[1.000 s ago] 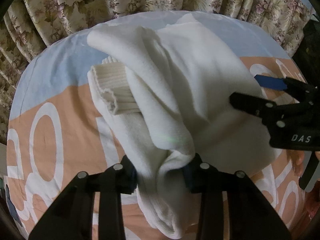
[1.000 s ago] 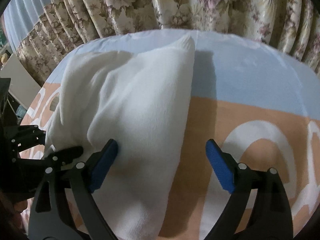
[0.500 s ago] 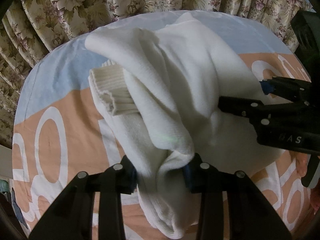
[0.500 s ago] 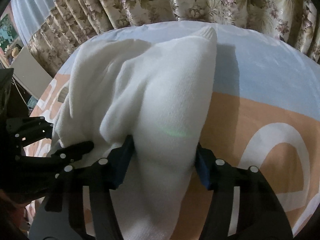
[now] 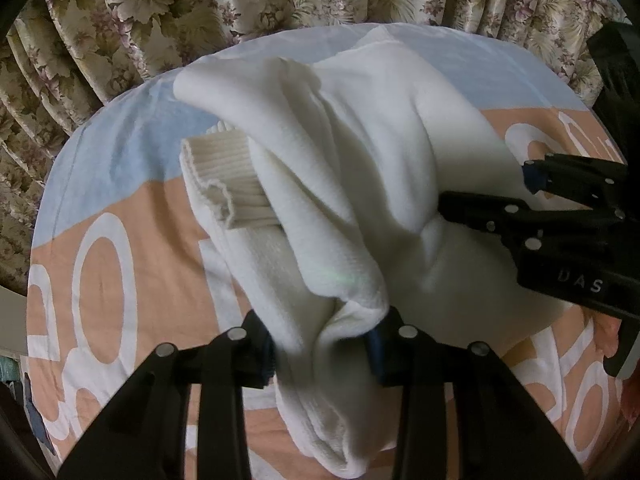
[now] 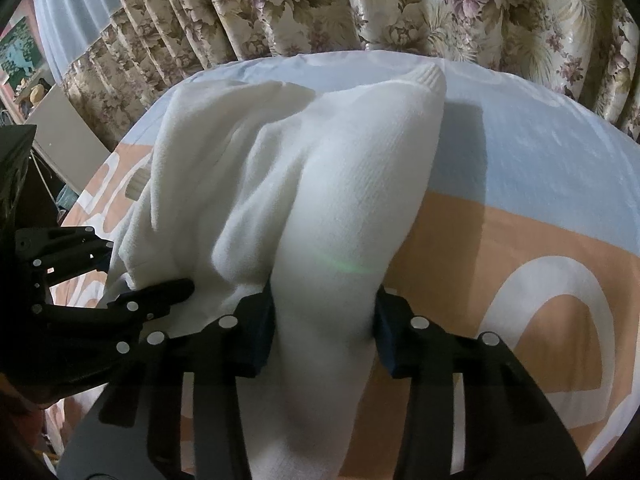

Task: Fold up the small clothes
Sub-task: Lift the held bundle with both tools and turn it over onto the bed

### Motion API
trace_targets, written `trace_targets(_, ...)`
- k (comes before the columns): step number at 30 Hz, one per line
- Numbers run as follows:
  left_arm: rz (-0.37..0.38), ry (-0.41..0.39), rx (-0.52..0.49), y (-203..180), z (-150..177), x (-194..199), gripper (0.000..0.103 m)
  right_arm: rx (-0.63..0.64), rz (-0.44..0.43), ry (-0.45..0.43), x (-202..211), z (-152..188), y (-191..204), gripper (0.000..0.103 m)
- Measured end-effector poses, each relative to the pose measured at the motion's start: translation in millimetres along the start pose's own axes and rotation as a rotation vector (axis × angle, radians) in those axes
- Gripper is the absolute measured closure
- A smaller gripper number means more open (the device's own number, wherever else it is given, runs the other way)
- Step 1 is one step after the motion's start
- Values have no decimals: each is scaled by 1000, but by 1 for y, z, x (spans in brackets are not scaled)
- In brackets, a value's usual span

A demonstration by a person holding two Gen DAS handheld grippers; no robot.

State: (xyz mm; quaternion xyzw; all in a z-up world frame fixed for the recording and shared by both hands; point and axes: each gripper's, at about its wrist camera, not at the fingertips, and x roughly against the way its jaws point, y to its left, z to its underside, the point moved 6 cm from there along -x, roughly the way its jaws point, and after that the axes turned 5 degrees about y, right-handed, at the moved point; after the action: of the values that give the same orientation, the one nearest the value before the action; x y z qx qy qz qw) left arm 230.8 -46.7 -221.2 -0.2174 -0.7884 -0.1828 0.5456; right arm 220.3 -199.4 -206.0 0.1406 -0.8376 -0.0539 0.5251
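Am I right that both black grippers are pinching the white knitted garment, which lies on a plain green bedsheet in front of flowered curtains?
Not quite. The sheet is pale blue and orange with white lettering, as the right wrist view shows. The rest holds: left gripper and right gripper both pinch the white knitted garment, with flowered curtains behind.

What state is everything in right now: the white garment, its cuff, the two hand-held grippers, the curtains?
White garment: bunched and partly lifted off the bed, pinched in two places.
Ribbed cuff: open-ended, poking out from under a fold.
Left hand-held gripper: shut on the white garment.
Right hand-held gripper: shut on the white garment.
Bedsheet: spread flat under the garment.
Floral curtains: drawn closed, hanging in pleats.
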Motion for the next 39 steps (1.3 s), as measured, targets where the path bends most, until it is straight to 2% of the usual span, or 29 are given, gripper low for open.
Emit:
trace_targets(6,6,-38,38,5,-7,11,75,18,-6,-33,7,-6,4,70)
trace_targets(10,-16,-73,42,6,-18,28,76,54,-8,-73,21,-14,12,72)
trace_targets(16,-49,-149,57,2,-33,67,76,96,15,-189,64,-28,20,73)
trace_targets(20,-59,-191,36,-16,-36,95,76,120,41,-231,97,-24,20,73)
trace_targets(24,-56,-220,18,-44,-25,114,76,138,68,-250,130,3,14,72)
trace_targets(29,-23,-220,34,-91,10,114,76,144,92,-227,151,58,2,72)
trace_targets(34,10,-171,47,-126,39,87,75,130,107,-164,142,104,-17,72)
trace_targets(39,-1,-145,51,-142,55,55,74,83,95,-119,118,138,-36,71)
